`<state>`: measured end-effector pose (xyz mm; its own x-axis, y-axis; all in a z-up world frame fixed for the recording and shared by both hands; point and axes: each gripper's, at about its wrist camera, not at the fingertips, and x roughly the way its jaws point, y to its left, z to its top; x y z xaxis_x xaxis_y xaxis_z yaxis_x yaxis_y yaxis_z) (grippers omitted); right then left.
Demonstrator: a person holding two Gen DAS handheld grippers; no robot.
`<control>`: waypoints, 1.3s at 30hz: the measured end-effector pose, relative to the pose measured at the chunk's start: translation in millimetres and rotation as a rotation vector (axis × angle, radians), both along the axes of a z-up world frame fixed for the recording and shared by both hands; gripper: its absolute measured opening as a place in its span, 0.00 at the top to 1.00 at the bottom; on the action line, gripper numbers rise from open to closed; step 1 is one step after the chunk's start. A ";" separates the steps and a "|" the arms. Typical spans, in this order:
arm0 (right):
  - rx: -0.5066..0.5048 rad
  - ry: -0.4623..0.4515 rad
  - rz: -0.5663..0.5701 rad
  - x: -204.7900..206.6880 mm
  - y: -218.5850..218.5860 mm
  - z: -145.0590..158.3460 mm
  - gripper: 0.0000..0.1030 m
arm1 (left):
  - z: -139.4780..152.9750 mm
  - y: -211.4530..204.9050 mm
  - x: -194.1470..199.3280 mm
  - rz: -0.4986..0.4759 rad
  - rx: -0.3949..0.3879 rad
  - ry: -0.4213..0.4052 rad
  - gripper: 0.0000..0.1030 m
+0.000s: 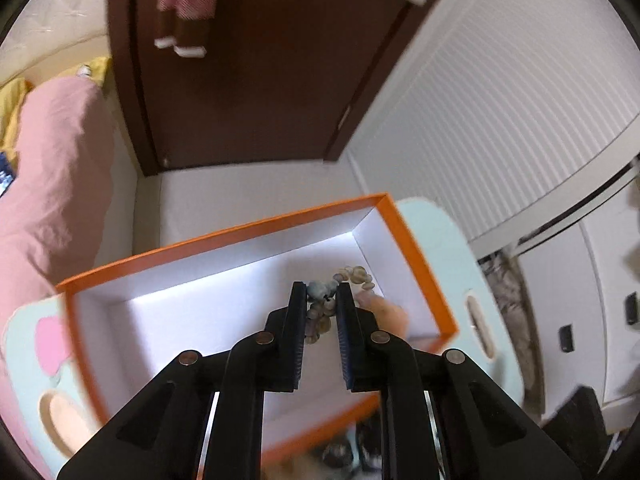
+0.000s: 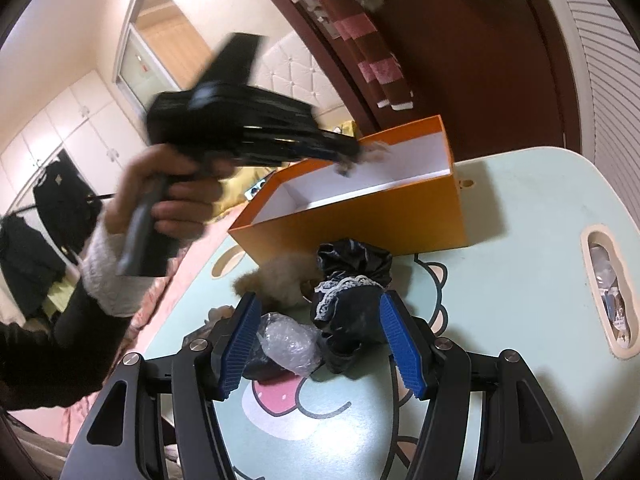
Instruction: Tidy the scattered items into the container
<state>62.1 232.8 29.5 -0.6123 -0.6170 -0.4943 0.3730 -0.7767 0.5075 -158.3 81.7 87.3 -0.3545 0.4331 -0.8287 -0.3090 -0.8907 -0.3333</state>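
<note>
Left gripper (image 1: 322,292) clamped on bead bracelet (image 1: 320,316) over orange box (image 1: 416,248); right gripper (image 2: 316,344) apart above black lace cloth (image 2: 348,300) on desk (image 2: 520,280)

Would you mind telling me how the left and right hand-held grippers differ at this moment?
The left hand-held gripper is nearly shut on a bead string; the right hand-held gripper is wide open and holds nothing. The left hangs over the orange box; the right sits low over the black lace cloth on the table. Both have blue ribbed pads.
</note>
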 end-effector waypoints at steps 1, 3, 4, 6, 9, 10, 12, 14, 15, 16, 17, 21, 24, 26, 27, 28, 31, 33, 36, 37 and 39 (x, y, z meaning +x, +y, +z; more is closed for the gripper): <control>0.003 0.003 0.001 0.3 -0.8 0.5 0.40 | 6.8 -9.2 11.2 0.010 0.013 0.016 0.85; 0.005 0.007 0.005 1.0 -2.3 1.8 0.40 | 15.4 -26.9 33.5 0.027 0.031 0.038 0.85; 0.005 0.009 0.008 1.3 -3.0 2.3 0.40 | 16.9 -35.0 44.1 0.038 0.035 0.046 0.85; 0.010 0.006 0.015 0.4 -5.6 2.3 0.40 | 16.3 -52.5 66.1 0.068 0.033 0.062 0.85; 0.027 0.001 0.026 -0.2 -11.9 4.4 0.40 | 5.3 -77.7 91.2 0.122 0.028 0.062 0.85; 0.035 0.001 0.031 -0.6 -14.1 5.5 0.40 | -2.0 -87.2 96.6 0.138 0.037 0.056 0.85; 0.068 0.002 0.033 -2.6 -18.7 8.3 0.40 | -17.3 -99.4 110.2 0.136 0.057 0.039 0.85; 0.102 -0.002 0.036 -10.7 -22.9 11.8 0.40 | -30.2 -106.9 123.1 0.143 0.066 0.039 0.85; 0.120 -0.003 0.036 -13.7 -24.7 14.0 0.40 | -35.1 -111.4 129.2 0.155 0.065 0.044 0.85; 0.142 -0.001 0.032 -16.8 -26.3 17.3 0.40 | -40.1 -114.9 134.6 0.170 0.066 0.047 0.85; 0.162 0.001 0.031 -20.0 -27.7 21.0 0.40 | -44.5 -117.9 138.8 0.185 0.070 0.050 0.85; 0.204 0.004 0.036 -32.1 -30.4 34.0 0.40 | -55.0 -121.8 149.9 0.226 0.098 0.075 0.85; 0.220 0.010 0.036 -40.4 -32.3 41.8 0.40 | -60.1 -122.7 153.3 0.236 0.107 0.101 0.84; 0.224 0.011 0.039 -44.6 -34.9 45.3 0.40 | -64.2 -127.0 154.6 0.264 0.122 0.117 0.82; 0.224 0.011 0.041 -45.6 -36.5 46.4 0.40 | -66.4 -130.5 155.1 0.280 0.143 0.122 0.74; 0.224 0.010 0.043 -46.9 -38.1 47.3 0.40 | -68.3 -134.2 156.8 0.290 0.171 0.127 0.68; 0.249 0.007 0.046 -52.4 -43.7 49.5 0.40 | -73.0 -145.1 162.2 0.298 0.299 0.146 0.40; 0.269 0.001 0.054 -57.8 -46.0 52.7 0.40 | -74.5 -149.7 165.8 0.307 0.353 0.166 0.38; 0.327 -0.014 0.071 -69.9 -49.4 61.4 0.40 | -75.8 -148.5 168.0 0.303 0.354 0.179 0.38; 0.374 -0.019 0.070 -74.7 -51.3 65.0 0.40 | -76.6 -147.2 168.2 0.305 0.341 0.178 0.38; 0.511 -0.035 0.077 -89.6 -60.3 71.5 0.47 | -77.5 -146.3 168.3 0.310 0.335 0.172 0.38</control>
